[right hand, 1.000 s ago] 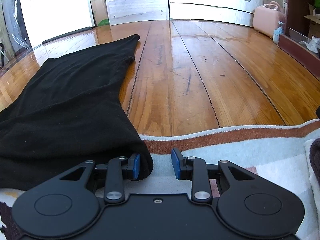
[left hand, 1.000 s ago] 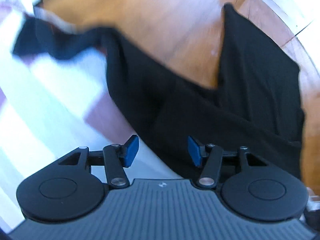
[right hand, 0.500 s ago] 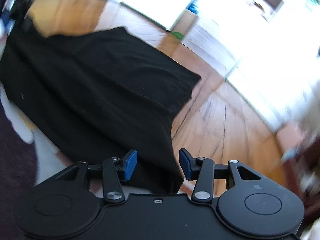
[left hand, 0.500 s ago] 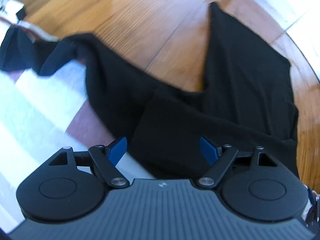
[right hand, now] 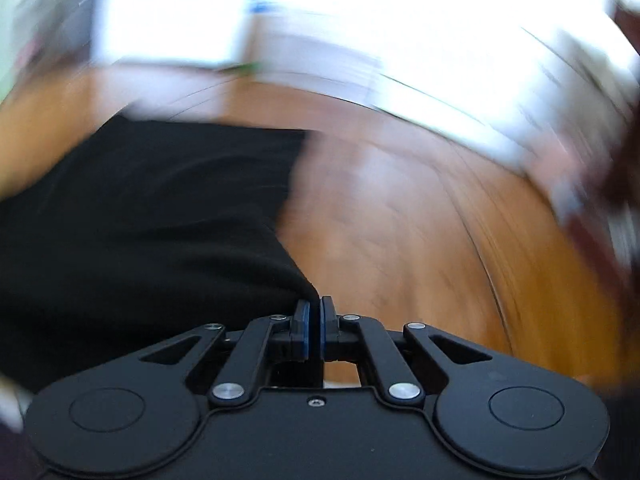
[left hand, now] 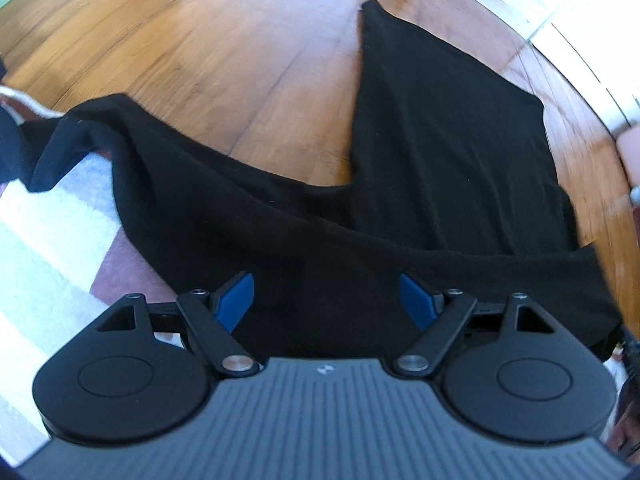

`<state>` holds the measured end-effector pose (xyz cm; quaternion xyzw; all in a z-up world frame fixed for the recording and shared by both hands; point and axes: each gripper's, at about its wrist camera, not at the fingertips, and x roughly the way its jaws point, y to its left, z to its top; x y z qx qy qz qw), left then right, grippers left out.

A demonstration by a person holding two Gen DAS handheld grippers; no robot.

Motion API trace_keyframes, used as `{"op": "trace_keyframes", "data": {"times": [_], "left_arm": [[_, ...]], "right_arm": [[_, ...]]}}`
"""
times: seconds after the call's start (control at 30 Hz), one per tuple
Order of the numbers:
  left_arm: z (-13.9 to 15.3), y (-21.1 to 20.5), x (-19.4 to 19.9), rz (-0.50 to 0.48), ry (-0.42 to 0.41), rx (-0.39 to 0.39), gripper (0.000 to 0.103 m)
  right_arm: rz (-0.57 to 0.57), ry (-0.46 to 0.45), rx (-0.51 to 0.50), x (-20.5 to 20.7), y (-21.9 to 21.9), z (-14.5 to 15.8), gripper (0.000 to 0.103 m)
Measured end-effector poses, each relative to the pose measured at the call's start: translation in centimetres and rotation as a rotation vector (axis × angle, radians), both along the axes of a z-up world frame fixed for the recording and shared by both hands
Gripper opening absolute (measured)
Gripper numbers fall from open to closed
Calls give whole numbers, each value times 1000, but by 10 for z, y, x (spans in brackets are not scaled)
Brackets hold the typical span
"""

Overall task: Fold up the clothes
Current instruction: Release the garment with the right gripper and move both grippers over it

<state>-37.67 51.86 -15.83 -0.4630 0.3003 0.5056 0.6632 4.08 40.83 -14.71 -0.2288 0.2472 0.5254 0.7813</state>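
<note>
A pair of black trousers [left hand: 440, 140] lies spread on the wooden floor, its two legs pointing away in a V and its waist end resting on the rug. My left gripper [left hand: 326, 288] hovers over the waist part, jaws wide open, nothing between them. In the blurred right wrist view, my right gripper [right hand: 314, 304] is shut, and a corner of the black trousers [right hand: 160, 220] runs right into its closed blue pads.
A striped pale and maroon rug [left hand: 48, 240] covers the near left. Glossy wooden floor [left hand: 240, 40] stretches beyond the trousers. More dark cloth [left hand: 8, 148] shows at the far left edge. White cabinets [right hand: 360, 40] blur across the back.
My left jaws have opened wider over the waist. My right gripper has gone from open to shut on the trousers' corner and is swinging fast, blurring its view.
</note>
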Motion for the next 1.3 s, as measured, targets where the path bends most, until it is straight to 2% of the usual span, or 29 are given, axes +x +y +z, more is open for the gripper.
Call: {"op": "trace_keyframes", "data": {"times": [0.03,0.13,0.2,0.23,0.3,0.37,0.4,0.57,0.6,0.67,0.73,0.8,0.83,0.87,0.93,1.03,1.17,1.2,1.23,1.3], "left_arm": [[0,0,5,-17,4,-2,80],[-6,0,19,-71,7,-24,80],[-12,0,29,-110,29,-36,80],[-14,1,34,-128,44,-41,80],[-16,0,40,-139,94,-31,80],[-18,2,40,-131,129,-21,80],[-17,5,34,-111,116,-22,80],[-14,15,-3,3,52,-34,80],[-12,15,-10,13,31,-26,78],[-8,14,-25,30,-10,-12,69],[-8,11,-28,20,-100,-25,69],[-9,8,-32,10,-184,-39,69],[-12,7,-26,3,-94,-49,69],[-15,5,-20,-4,-5,-60,69],[-21,3,-10,-16,168,-80,69],[-5,3,-61,116,46,-67,68],[16,4,-129,292,-117,-49,71],[21,4,-146,335,-157,-44,72],[24,2,-165,362,-178,-33,73],[22,3,-202,397,-165,-29,75]], "right_arm": [[-66,61,2,14,-5,-3,2],[-205,136,-65,47,-10,-22,3],[-237,220,-60,62,-19,-28,5],[-231,275,-26,64,-23,-26,12],[-181,365,29,63,-26,-20,13],[-121,415,31,55,-15,-17,45],[-97,431,20,50,-8,-16,48],[20,562,-34,18,19,-22,48],[41,574,-50,11,22,-25,49],[81,591,-85,-4,28,-32,51],[108,538,-130,-10,36,-40,51],[127,426,-124,-24,36,-41,50],[121,352,-137,-29,36,-41,44],[101,272,-148,-32,38,-41,43],[61,167,-152,-34,39,-43,43],[2,147,-164,-35,33,-37,40],[-129,-55,-240,-50,27,-26,45],[-148,-67,-242,-52,27,-22,45],[-147,-41,-222,-52,23,-15,45],[-110,23,-178,-54,17,1,46]]}}
